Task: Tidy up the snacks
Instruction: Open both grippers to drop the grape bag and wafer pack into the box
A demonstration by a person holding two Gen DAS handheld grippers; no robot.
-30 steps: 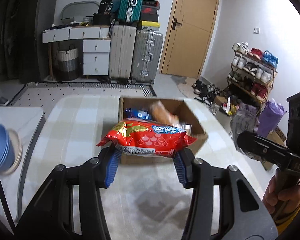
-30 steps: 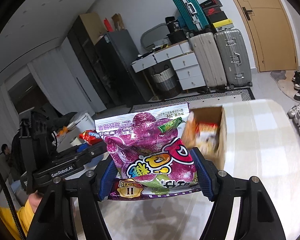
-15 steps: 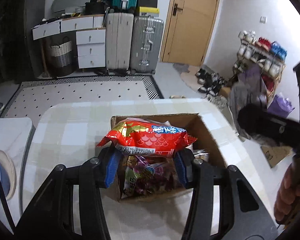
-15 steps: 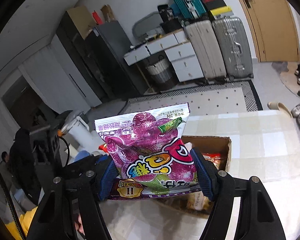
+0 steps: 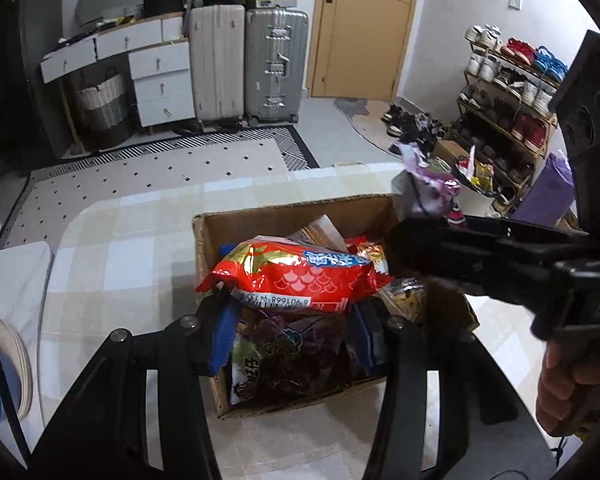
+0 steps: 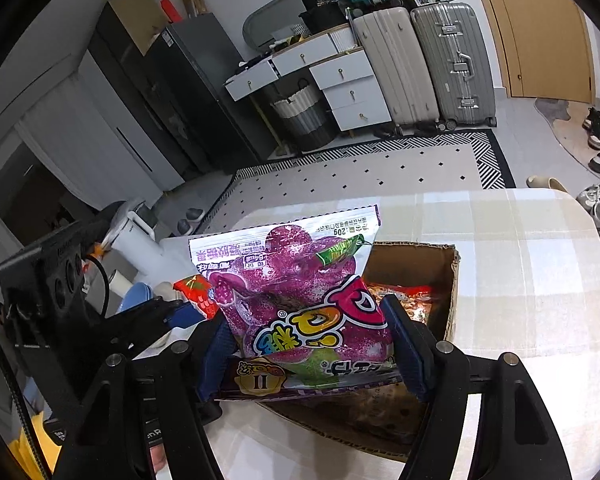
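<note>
Right tongs [image 6: 312, 354] clamp purple bag [image 6: 300, 292] above box [image 6: 454, 280].

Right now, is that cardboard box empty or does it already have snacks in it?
Not empty. The cardboard box is open-topped, and several snack packets lie inside it.

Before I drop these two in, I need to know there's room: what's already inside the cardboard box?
The cardboard box already holds several snack packets, including a purple bag and foil wrappers. The red bag I'm holding covers the middle; the bottom is hidden.
</note>
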